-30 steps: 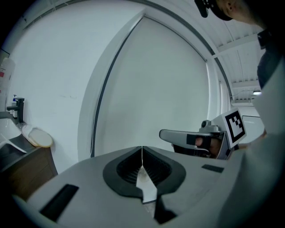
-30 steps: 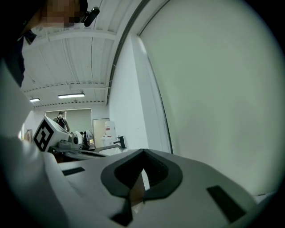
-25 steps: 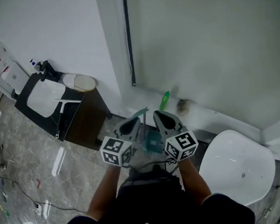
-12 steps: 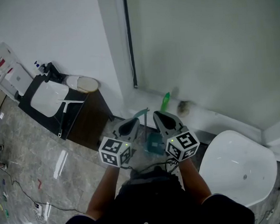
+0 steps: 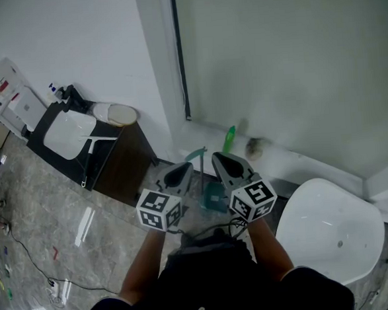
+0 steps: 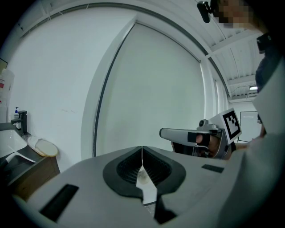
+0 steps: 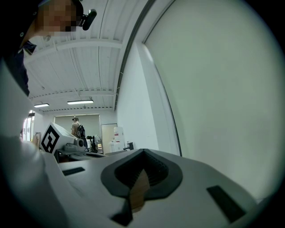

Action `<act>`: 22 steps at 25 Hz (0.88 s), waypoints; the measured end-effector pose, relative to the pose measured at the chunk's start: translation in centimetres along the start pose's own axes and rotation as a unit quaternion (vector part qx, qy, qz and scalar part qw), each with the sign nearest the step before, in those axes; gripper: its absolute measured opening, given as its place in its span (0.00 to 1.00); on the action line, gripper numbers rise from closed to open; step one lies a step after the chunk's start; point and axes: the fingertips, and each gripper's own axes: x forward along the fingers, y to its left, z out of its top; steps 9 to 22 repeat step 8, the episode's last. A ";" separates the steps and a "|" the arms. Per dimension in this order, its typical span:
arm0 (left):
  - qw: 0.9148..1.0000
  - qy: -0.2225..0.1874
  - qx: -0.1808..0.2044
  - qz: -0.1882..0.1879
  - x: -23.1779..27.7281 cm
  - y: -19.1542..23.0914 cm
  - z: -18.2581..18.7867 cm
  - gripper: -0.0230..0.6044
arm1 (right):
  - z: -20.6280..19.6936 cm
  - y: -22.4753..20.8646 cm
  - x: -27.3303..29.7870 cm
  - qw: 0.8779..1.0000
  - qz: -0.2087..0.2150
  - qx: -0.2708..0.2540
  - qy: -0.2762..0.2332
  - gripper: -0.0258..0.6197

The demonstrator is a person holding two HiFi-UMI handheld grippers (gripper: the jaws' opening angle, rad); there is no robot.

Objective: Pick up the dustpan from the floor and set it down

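"Head view is showing a white chair (image 5: pixel 332 231) on the floor (image 5: pixel 66 219). Where is the dustpan sitting?"

"The teal dustpan (image 5: pixel 212 197) is standing on the floor just left of that chair."

"And the tools?"

"The left hand-held gripper (image 5: pixel 182 173) and right hand-held gripper (image 5: pixel 224 163) are hovering left of the chair, both fully closed and holding nothing. The dustpan is looking like light, stiff plastic, and I am judging its upright handle (image 5: pixel 200 170) the best place to grip."

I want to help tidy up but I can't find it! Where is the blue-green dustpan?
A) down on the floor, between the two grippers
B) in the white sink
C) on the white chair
A: in the head view the dustpan sits on the floor by the wall, between the left gripper and the right gripper, both with jaws shut and empty.
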 end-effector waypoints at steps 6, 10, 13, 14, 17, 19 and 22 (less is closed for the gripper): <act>1.000 -0.001 -0.001 0.002 0.0 -0.1 0.2 0.06 | 0.3 0.0 0.1 1.000 0.003 -0.002 -0.001 0.05; 1.000 -0.001 -0.001 0.003 0.0 -0.1 0.3 0.06 | 0.5 0.0 0.2 1.000 0.004 -0.003 -0.002 0.05; 1.000 -0.001 -0.001 0.003 0.0 -0.1 0.3 0.06 | 0.5 0.0 0.2 1.000 0.004 -0.003 -0.002 0.05; 1.000 -0.001 -0.001 0.003 0.0 -0.1 0.3 0.06 | 0.5 0.0 0.2 1.000 0.004 -0.003 -0.002 0.05; 1.000 -0.001 -0.001 0.003 0.0 -0.1 0.3 0.06 | 0.5 0.0 0.2 1.000 0.004 -0.003 -0.002 0.05; 1.000 -0.001 -0.001 0.003 0.0 -0.1 0.3 0.06 | 0.5 0.0 0.2 1.000 0.004 -0.003 -0.002 0.05; 1.000 -0.001 -0.001 0.003 0.0 -0.1 0.3 0.06 | 0.5 0.0 0.2 1.000 0.004 -0.003 -0.002 0.05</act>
